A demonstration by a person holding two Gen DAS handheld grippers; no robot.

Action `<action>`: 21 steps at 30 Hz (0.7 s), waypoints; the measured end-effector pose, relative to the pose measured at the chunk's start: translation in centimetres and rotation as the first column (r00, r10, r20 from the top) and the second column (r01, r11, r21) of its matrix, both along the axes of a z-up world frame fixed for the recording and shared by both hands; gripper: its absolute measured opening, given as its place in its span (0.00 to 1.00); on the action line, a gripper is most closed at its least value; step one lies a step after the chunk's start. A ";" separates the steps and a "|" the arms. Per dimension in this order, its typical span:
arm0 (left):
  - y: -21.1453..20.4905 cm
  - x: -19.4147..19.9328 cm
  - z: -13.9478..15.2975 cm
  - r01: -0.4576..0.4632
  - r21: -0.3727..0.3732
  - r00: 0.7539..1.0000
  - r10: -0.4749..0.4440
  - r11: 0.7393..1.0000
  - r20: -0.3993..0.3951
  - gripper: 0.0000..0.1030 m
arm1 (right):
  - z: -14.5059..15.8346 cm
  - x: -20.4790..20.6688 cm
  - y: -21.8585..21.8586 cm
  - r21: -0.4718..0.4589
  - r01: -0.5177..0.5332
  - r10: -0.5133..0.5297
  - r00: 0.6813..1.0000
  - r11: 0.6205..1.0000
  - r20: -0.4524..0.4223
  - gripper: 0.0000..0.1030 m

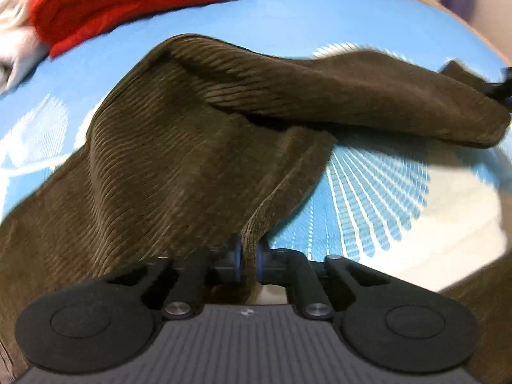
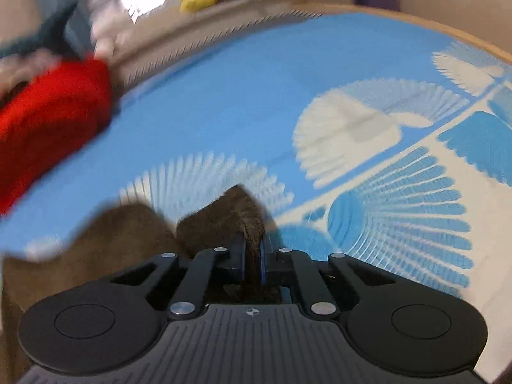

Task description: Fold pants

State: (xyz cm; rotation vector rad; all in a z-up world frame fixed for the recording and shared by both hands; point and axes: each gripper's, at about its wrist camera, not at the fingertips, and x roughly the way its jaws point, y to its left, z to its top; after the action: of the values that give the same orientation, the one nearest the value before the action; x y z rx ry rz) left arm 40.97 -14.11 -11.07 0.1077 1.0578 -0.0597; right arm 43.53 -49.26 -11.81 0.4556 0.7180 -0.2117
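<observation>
At the near edge of the left wrist view the left gripper (image 1: 249,264) has its fingers closed on a hem or edge of the brown corduroy pants (image 1: 179,147), the ribbed fabric pinched tight between the blue pads and rising toward twelve o'clock; in the right wrist view the right gripper (image 2: 253,254) likewise clamps a thick bunch of the same pants (image 2: 134,233), which spill off toward nine o'clock. The garment hangs lifted between the two grips over the blue and white patterned sheet (image 1: 368,192), one leg draped across toward three o'clock in the left view, where a dark shape at the frame edge is probably the other tool, though blur makes that unsure. Judging from this, the step in hand is carrying the held edge over to make a fold, and doing it well means keeping both grips level and pulled gently apart so the cloth stays taut, lowering it so the legs lie one on the other without the twist now visible near the middle, and releasing only once the fabric rests flat. Further off, at ten to eleven o'clock, a red garment (image 1: 128,3) lies on the sheet, well apart from the pants; the fold should land short of it
</observation>
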 end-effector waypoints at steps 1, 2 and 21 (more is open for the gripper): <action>0.5 0.1 0.3 -0.015 -0.018 1.000 0.015 1.000 -0.006 0.07 | 1.5 -0.7 -0.6 0.031 0.033 -0.034 0.998 0.999 0.062 0.07; 0.9 0.0 0.7 -0.022 -0.027 1.000 0.022 0.999 -0.008 0.07 | 2.8 -1.4 -1.0 0.046 0.057 -0.062 0.990 0.997 0.124 0.07; 1.2 -4.0 3.2 0.316 -0.003 0.942 -0.314 0.949 -0.120 0.07 | -2.5 -9.9 -13.9 0.107 0.619 -0.612 0.785 0.778 -0.090 0.23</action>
State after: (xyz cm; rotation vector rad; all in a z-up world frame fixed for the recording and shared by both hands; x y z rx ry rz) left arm 36.98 -12.90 -7.83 0.2915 1.1523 -0.3509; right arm 33.61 -63.13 -14.31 0.8124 0.6123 -0.8057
